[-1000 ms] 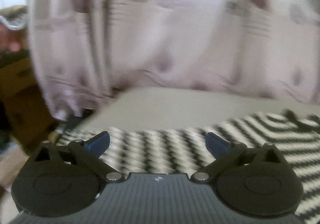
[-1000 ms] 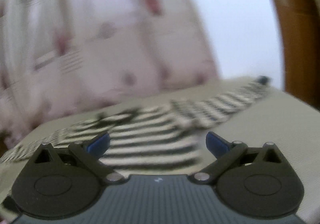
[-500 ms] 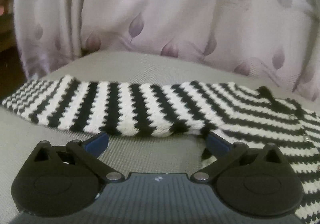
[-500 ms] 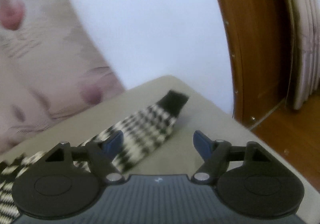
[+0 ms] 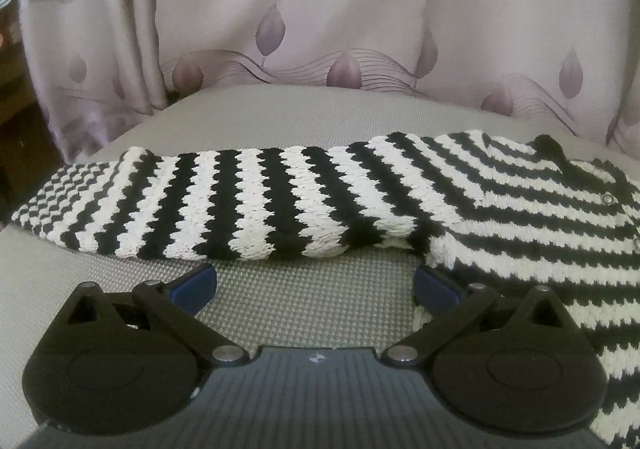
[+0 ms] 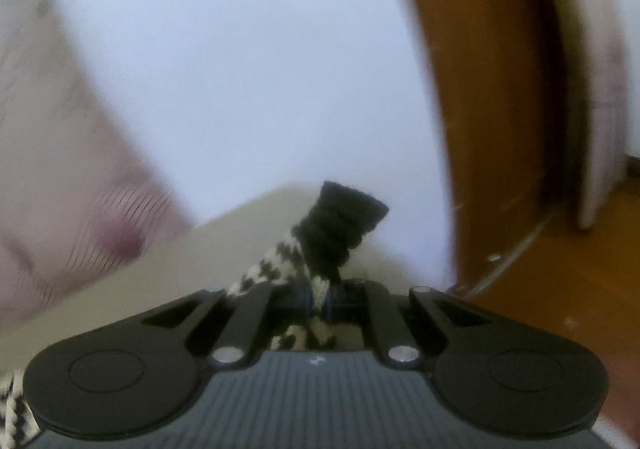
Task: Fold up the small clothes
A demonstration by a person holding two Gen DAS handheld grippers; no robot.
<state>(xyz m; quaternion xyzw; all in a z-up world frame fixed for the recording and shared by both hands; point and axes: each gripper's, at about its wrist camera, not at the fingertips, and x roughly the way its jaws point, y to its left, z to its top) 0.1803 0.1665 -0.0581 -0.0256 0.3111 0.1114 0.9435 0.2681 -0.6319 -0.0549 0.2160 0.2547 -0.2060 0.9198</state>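
Stripes of black and white run across the knitted sweater (image 5: 400,201), which lies flat on the grey woven tabletop (image 5: 304,301). Its sleeve (image 5: 224,205) stretches out to the left, ending in a finer checked cuff near the tabletop's left edge, while the body spreads off to the right with small metal snaps showing along its far side.

The left claw (image 5: 315,287) sits low over the tabletop just in front of the sleeve, its blue-tipped fingers (image 5: 194,287) spread wide with nothing between them. The right-hand fingertip overlaps the sweater's body at the armpit; whether it touches the knit I cannot tell.

Behind the tabletop hangs a pale lilac curtain (image 5: 320,29) printed with purple leaf shapes and thin wavy lines.

On the other side, the right claw (image 6: 319,303) is clenched on the other sleeve (image 6: 296,273), pinching the striped knit just below its solid black cuff (image 6: 340,225), which stands up crumpled above the fingers. The picture there is blurred. Beyond it are a white wall (image 6: 240,69) and a brown wooden door frame (image 6: 480,129).
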